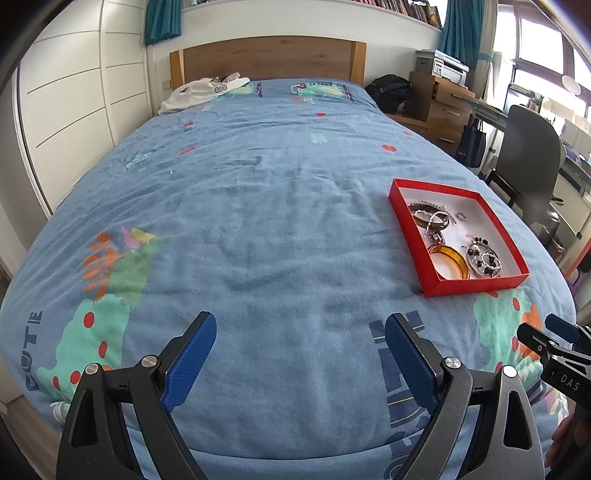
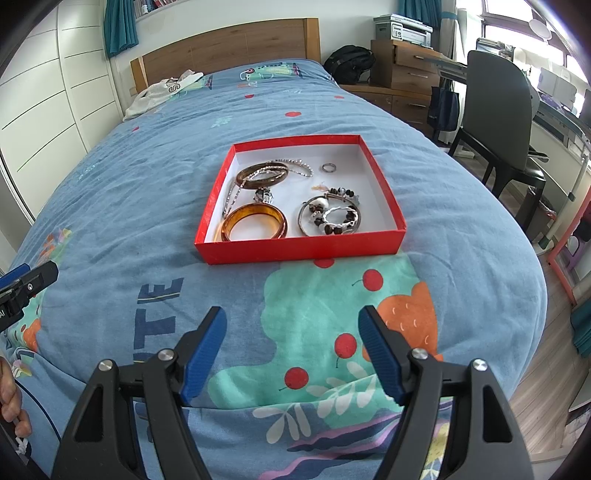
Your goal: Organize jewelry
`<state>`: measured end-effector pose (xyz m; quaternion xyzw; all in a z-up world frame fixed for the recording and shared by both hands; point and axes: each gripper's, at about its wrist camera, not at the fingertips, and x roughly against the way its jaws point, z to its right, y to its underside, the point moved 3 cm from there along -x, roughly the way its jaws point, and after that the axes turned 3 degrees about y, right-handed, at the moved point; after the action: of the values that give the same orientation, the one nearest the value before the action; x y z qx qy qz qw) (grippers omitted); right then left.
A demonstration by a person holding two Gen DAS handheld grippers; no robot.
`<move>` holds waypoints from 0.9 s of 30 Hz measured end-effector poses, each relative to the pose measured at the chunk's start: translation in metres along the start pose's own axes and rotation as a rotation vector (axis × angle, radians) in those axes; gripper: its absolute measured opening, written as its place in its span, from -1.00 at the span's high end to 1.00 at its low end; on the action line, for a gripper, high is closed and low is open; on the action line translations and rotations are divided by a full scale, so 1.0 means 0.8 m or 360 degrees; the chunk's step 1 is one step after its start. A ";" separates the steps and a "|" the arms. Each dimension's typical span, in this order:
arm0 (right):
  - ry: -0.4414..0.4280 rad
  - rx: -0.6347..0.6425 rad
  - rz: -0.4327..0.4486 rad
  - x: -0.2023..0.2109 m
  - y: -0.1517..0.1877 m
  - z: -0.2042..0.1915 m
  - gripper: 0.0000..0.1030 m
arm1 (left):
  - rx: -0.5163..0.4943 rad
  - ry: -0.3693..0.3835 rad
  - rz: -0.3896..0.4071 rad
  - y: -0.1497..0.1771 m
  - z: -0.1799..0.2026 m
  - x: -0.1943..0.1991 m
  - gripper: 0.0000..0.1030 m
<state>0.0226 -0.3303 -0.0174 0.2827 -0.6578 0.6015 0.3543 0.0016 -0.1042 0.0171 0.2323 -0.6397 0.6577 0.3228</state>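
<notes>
Several bracelets (image 2: pixel 328 216) tangled, indistinct

Place: a home bedroom.
Bed (image 1: pixel 258 206): blue printed cover, wooden headboard (image 1: pixel 267 57) at the far end.
Left: white wardrobe (image 1: pixel 81 96).
Right: desk, dark chair (image 2: pixel 495 122), wooden drawers (image 2: pixel 406 70) carrying a printer (image 2: pixel 402 27).
Far wall: bookshelf, teal curtains (image 1: pixel 162 20).

Left gripper (image 2: pixel 26 282): right wrist view shows only its tip; frame edge cuts the rest.
Necklace (image 2: pixel 236 192): partly hidden under bangles.
Beaded bracelets (image 2: pixel 330 216): tangled, count unclear.
Hand (image 2: pixel 11 398): cropped at edge.
</notes>
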 end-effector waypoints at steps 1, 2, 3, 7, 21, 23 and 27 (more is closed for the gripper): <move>-0.0001 -0.0001 -0.0002 0.000 0.000 0.000 -0.41 | -0.0001 0.0000 -0.0002 0.000 0.000 0.000 -0.78; -0.0001 -0.0001 -0.0004 -0.001 0.001 0.000 -0.41 | -0.0002 0.0001 -0.0002 0.001 0.000 0.000 -0.78; -0.0001 -0.0002 -0.0005 -0.002 0.002 0.001 -0.41 | -0.0001 0.0003 -0.0003 0.001 0.000 -0.001 -0.78; 0.0000 -0.0002 -0.0007 -0.004 0.003 0.001 -0.41 | 0.0002 0.0014 -0.0011 0.002 0.000 -0.003 -0.79; 0.0004 -0.0012 -0.0007 -0.007 0.003 0.002 -0.41 | -0.0026 0.0047 -0.0035 0.009 0.010 -0.008 -0.90; 0.0003 -0.0014 -0.0007 -0.007 0.002 0.002 -0.41 | -0.0029 0.0047 -0.0038 0.010 0.011 -0.008 -0.90; 0.0003 -0.0013 -0.0007 -0.007 0.002 0.002 -0.41 | -0.0035 0.0049 -0.0040 0.011 0.012 -0.009 -0.90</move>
<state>0.0242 -0.3320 -0.0226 0.2820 -0.6592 0.5985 0.3574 -0.0008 -0.1146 0.0069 0.2267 -0.6388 0.6500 0.3434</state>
